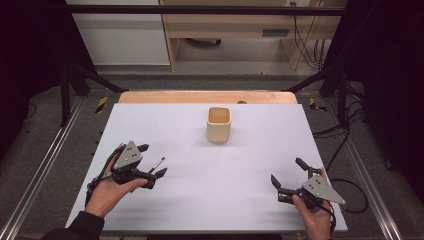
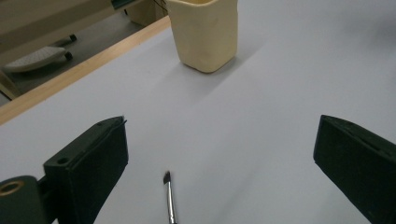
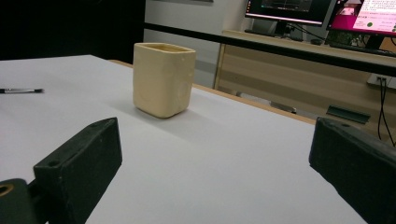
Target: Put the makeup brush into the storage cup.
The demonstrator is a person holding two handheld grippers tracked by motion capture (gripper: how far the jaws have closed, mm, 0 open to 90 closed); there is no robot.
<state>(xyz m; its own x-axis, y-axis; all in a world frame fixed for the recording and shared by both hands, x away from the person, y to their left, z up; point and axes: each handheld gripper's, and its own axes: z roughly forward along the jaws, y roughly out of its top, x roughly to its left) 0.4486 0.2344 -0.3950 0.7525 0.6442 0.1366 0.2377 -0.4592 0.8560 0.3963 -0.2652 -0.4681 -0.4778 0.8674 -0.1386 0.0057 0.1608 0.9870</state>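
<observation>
The left tool point(image 1: 154, 161) sits at the near left of the white tabletop point(image 1: 215, 200), held low in the person's left hand point(image 1: 107, 192); its two black jaws stand wide apart, gripping nothing; a thin brush point(image 1: 156, 165) with a dark tip lies flat on the tabletop between those jaws, touching neither as far as can be seen. In the left gripper view the brush point(image 2: 170, 200) runs up from the bottom edge, its bristled end pointing away from the camera, closer to the jaw on the left of that view than to the one on the right. The right tool point(image 1: 287, 174) rests at the near right of the tabletop in the right hand point(image 1: 314, 212), well apart from the left one; its jaws are likewise spread open and hold nothing. A cream, square-sided cup point(image 1: 219, 124) stands upright toward the far middle of the tabletop, well apart from both tools and from the brush; its mouth is open upward. In the right gripper view the cup point(image 3: 163, 79) stands ahead between the open jaws, and the brush point(image 3: 21, 90) lies at the far left edge. Beyond the tabletop's far wooden edge point(image 1: 207, 97) are a grey floor and a pale wooden desk point(image 1: 240, 25).
</observation>
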